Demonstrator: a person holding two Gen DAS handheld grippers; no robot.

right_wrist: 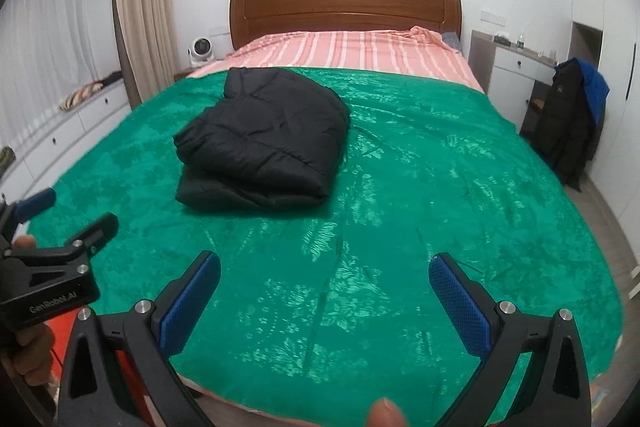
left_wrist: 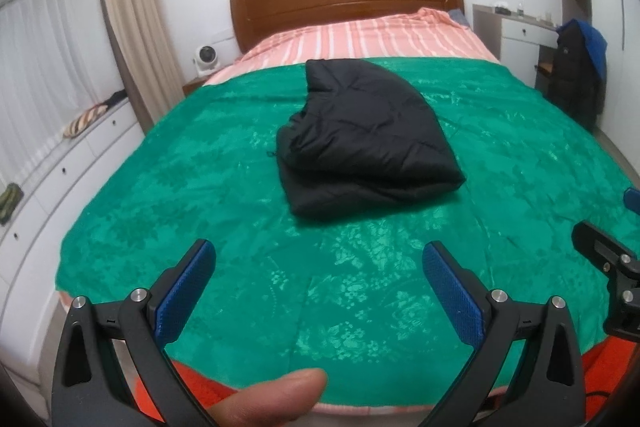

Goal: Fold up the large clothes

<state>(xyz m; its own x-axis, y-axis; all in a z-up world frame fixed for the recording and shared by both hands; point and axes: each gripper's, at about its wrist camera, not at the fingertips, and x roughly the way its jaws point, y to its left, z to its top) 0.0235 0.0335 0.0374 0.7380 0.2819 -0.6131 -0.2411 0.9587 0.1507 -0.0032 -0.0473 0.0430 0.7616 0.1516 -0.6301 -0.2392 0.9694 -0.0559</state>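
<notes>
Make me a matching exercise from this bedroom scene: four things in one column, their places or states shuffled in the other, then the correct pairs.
Things:
1. black quilted puffer jacket
2. small white round fan
3. brown wooden headboard
4. left gripper

Places or states:
A. against the white wall at the bed's far end
B. open, holding nothing, above the green bedspread's near edge
C. folded into a bundle on the green bedspread
D. on the nightstand beside the beige curtain

Pairs: 1-C, 2-D, 3-A, 4-B
</notes>
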